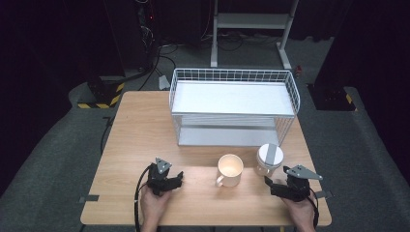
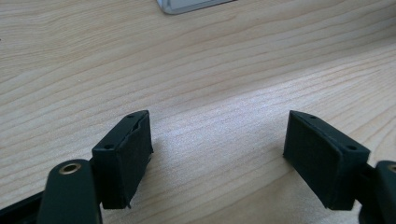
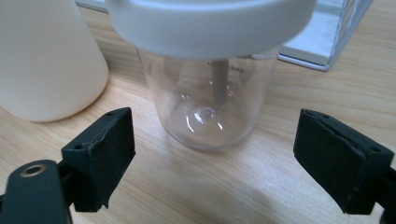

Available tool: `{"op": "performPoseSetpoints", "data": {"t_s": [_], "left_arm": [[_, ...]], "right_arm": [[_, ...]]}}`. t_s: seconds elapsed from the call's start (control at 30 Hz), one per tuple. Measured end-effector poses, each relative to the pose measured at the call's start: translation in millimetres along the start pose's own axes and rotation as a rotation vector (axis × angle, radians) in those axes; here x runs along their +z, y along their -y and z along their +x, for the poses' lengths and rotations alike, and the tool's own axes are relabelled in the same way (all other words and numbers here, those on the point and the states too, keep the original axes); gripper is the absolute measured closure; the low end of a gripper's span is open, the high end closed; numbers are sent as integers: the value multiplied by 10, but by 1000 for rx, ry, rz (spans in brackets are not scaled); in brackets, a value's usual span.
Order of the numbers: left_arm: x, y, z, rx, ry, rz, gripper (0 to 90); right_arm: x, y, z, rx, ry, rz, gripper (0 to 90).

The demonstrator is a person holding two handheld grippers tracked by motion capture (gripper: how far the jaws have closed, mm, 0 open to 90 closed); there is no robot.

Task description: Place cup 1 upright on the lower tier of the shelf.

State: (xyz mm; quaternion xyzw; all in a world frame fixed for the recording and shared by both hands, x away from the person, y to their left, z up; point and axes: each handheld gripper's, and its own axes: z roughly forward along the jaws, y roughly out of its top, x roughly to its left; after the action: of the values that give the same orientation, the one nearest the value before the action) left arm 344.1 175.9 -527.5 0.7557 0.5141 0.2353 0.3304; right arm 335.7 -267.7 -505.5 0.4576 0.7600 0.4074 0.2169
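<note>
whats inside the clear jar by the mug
Through the clear jar's wall nothing shows inside; it looks empty down to the base. Its white lid covers the opening, so the part under the rim is hidden.

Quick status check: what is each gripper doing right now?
Left gripper: open, nothing between its jaws.
Right gripper: open, holding nothing, aimed at the clear jar.
</note>
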Motion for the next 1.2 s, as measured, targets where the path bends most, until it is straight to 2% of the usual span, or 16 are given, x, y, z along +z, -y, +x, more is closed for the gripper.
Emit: {"op": "performPoseSetpoints", "data": {"t_s": [0.17, 0.43, 0.7, 1.2], "left_arm": [[0, 0, 0, 0, 0, 0, 236], [0, 0, 0, 0, 0, 0, 236], [0, 0, 0, 0, 0, 0, 236], [0, 0, 0, -1, 0, 0, 236]], "right_arm": [[43, -52, 24, 7, -2, -1, 114], [121, -130, 36, -11, 5, -8, 115], [182, -188, 28, 0, 15, -20, 118], [315, -233, 53, -12, 28, -19, 147]]}}
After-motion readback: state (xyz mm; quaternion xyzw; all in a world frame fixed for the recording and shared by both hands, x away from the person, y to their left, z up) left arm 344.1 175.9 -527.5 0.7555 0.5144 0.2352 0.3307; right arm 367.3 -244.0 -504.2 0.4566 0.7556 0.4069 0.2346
